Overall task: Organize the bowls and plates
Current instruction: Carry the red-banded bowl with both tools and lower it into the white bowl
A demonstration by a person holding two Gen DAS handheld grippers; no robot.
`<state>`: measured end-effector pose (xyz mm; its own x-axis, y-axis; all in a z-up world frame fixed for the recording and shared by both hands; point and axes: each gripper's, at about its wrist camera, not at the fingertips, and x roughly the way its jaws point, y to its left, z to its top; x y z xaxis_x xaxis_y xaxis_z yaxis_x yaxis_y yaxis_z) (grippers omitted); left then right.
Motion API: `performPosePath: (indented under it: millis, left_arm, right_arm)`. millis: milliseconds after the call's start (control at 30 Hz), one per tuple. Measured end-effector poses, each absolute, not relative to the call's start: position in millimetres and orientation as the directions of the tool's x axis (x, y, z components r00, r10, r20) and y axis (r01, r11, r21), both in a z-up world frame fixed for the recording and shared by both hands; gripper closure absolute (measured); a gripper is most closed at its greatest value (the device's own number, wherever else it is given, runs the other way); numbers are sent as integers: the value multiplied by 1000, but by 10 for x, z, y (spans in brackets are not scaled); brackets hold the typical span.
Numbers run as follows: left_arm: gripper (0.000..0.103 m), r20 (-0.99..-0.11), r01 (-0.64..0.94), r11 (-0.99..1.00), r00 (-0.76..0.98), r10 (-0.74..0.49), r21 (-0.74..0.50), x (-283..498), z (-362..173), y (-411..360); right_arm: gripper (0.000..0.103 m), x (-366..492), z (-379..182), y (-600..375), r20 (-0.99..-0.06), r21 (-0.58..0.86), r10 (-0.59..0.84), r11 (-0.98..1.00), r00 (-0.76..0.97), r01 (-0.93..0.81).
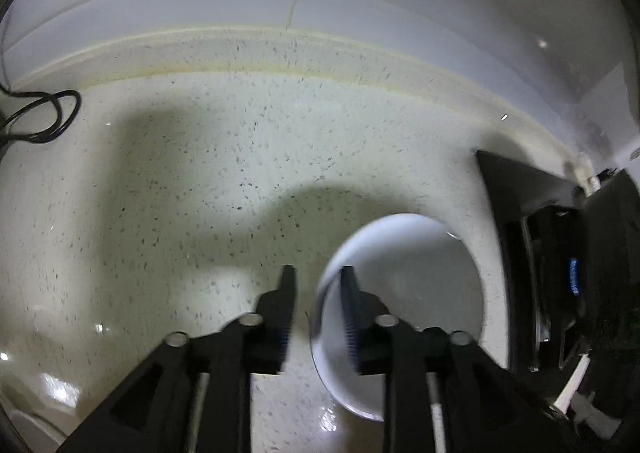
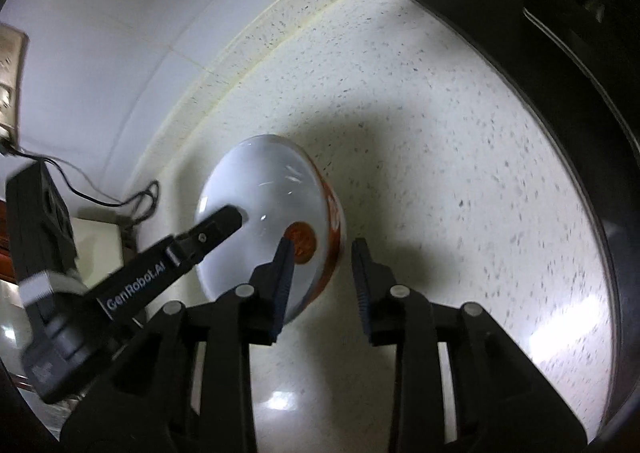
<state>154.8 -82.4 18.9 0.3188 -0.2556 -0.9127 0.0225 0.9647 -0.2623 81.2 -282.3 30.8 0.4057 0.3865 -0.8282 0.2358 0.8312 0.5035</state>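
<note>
left wrist view: the left gripper is seen with jaws apart astride the bowl rim; the right gripper jaws, also apart, straddle its rim on the table.

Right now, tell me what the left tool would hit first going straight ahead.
Likely the bowl: its near rim lies between the left tool's fingers, one inside, one outside. Beyond it, the counter, though depth is unclear.

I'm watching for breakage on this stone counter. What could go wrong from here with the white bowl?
1. The white bowl with orange outside has both grippers straddling its rim: left gripper, right gripper. Neither visibly pinches it, so lifting now might slip or tip it.
2. The black stove edge lies close; a sideways pull could knock the bowl against it.
</note>
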Motion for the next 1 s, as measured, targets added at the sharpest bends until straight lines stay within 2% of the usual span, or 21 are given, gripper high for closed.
performPosePath:
  millis: [67, 167, 333, 1000]
  left_arm:
    - [77, -911, 32, 964, 322, -258, -262, 1555, 165, -828]
    - [92, -901, 104, 963, 339, -271, -250, 1432, 180, -873]
    - [94, -891, 130, 957, 351, -288, -259, 1147, 160, -852]
    - [94, -890, 161, 954, 347, -296, -255, 352, 352, -757]
  right_arm:
    - [69, 842, 225, -2806, -835, 498, 390, 835, 389, 233]
    - [74, 763, 222, -2831, -813, 525, 416, 826, 406, 205]
    - [76, 552, 172, -2917, -793, 571, 461, 789, 398, 224]
    - [76, -149, 261, -2891, -796, 583, 491, 779, 354, 230]
